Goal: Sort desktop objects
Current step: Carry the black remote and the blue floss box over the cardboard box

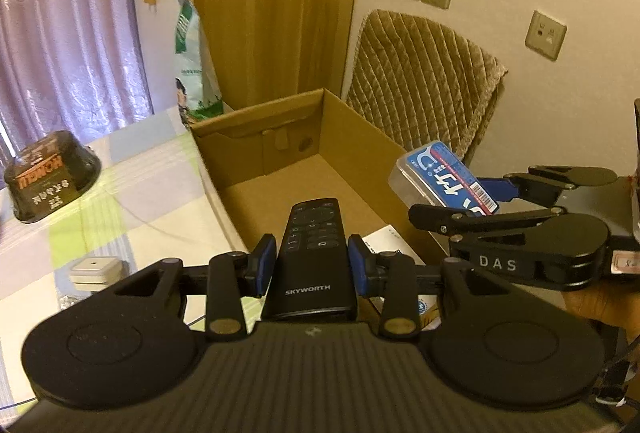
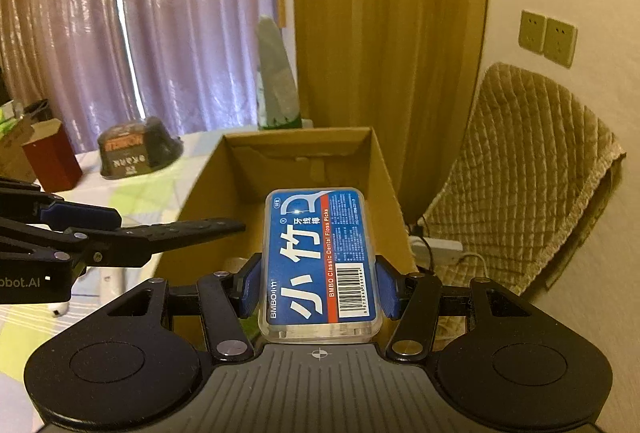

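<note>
My left gripper (image 1: pixel 312 265) is shut on a black Skyworth remote (image 1: pixel 314 253), held above the near end of an open cardboard box (image 1: pixel 360 141). My right gripper (image 2: pixel 318 283) is shut on a clear floss-pick box with a blue label (image 2: pixel 320 265), raised over the near rim of the same cardboard box (image 2: pixel 378 161). In the left wrist view the floss-pick box (image 1: pixel 444 181) and right gripper (image 1: pixel 476 197) hang at the box's right wall. The left gripper (image 2: pixel 128 221) with the remote's edge shows at the left of the right wrist view.
An upturned black instant-noodle bowl (image 1: pixel 48 177) sits on the checked tablecloth (image 1: pixel 140 201) at left. A white square gadget (image 1: pixel 96 271) lies nearer. A dark red box (image 2: pixel 52 161), a green bag (image 1: pixel 192 73), a padded chair (image 2: pixel 520 173) and a power strip (image 2: pixel 438 247) stand around.
</note>
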Action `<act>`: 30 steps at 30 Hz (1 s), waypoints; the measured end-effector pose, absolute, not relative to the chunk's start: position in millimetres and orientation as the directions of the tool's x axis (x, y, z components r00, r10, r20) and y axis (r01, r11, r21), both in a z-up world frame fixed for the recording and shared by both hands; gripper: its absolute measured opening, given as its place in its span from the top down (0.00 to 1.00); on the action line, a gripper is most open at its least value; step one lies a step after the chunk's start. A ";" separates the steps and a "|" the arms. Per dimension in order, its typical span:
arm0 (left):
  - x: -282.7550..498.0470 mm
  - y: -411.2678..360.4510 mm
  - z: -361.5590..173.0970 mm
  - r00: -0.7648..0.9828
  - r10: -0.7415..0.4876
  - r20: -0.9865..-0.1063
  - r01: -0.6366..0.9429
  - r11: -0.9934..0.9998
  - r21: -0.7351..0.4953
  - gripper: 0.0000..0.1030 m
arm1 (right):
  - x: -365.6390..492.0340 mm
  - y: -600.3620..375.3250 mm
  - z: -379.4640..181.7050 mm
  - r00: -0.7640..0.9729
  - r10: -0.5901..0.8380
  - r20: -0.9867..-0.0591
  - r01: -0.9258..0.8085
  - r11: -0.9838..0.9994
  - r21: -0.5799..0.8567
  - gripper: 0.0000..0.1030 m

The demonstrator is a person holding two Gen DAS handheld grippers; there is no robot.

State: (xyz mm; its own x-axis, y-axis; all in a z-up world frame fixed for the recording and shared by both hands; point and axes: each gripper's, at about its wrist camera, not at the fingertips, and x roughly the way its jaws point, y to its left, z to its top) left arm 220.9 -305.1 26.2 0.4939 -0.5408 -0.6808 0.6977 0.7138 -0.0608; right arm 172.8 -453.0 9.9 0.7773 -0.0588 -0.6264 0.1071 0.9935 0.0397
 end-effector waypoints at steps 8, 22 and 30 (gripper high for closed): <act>226.1 -321.5 11.4 0.475 -0.534 -0.700 0.709 0.703 -0.056 0.68 | 181.4 -460.8 -5.0 0.758 -0.052 -0.651 0.115 0.992 0.055 0.46; 233.4 -336.9 -5.4 0.457 -0.520 -0.722 0.711 0.701 -0.055 0.68 | 190.4 -469.4 -19.5 0.733 -0.054 -0.678 0.126 0.990 0.057 0.46; 238.0 -346.8 -13.0 0.454 -0.508 -0.732 0.713 0.700 -0.043 0.68 | 195.0 -473.0 -27.5 0.721 -0.053 -0.691 0.125 0.991 0.054 0.46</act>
State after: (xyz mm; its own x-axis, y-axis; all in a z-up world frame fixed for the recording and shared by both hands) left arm 238.0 -346.8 -13.0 0.4544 -0.5081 -0.7317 0.7132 0.6997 -0.0430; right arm 195.0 -473.0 -27.5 0.7211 -0.0535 -0.6908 0.1247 0.9907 0.0535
